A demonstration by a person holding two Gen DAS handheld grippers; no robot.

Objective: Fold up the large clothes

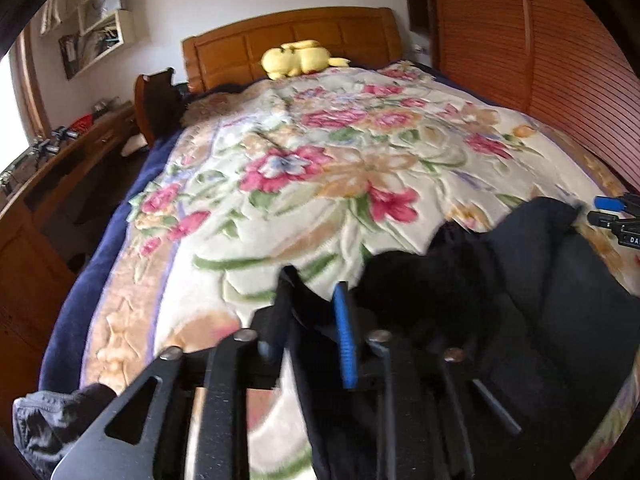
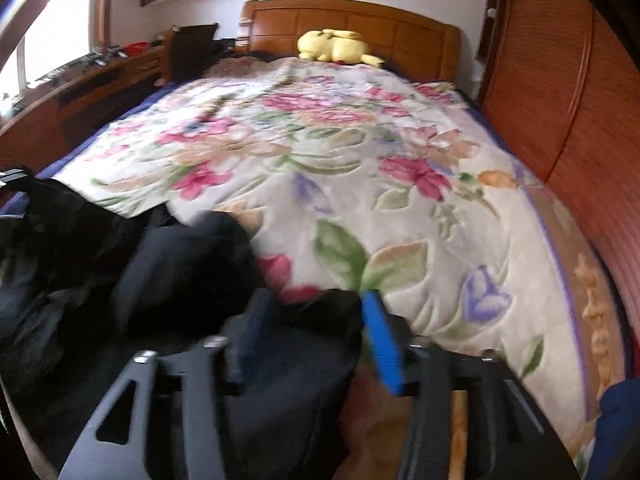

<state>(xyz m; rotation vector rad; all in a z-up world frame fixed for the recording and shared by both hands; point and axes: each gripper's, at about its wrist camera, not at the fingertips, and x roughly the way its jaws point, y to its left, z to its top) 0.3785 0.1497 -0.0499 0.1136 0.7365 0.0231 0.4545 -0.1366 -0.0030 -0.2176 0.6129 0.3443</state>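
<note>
A large black garment (image 1: 500, 300) hangs bunched over the near end of the bed, above the floral blanket (image 1: 320, 160). My left gripper (image 1: 312, 300) is shut on a corner of it; cloth sits between the blue-padded fingers (image 1: 345, 336). In the right wrist view the same black garment (image 2: 160, 280) fills the lower left. My right gripper (image 2: 316, 320) has black cloth bunched between its fingers (image 2: 382, 344), which stand fairly wide apart. The right gripper also shows at the right edge of the left wrist view (image 1: 616, 216).
A yellow plush toy (image 1: 300, 58) lies by the wooden headboard (image 1: 288, 36). A wooden slatted wardrobe (image 1: 520, 40) runs along the bed's right side. A wooden desk (image 1: 60, 168) with clutter stands to the left. A grey cloth (image 1: 52, 420) lies at the near left corner.
</note>
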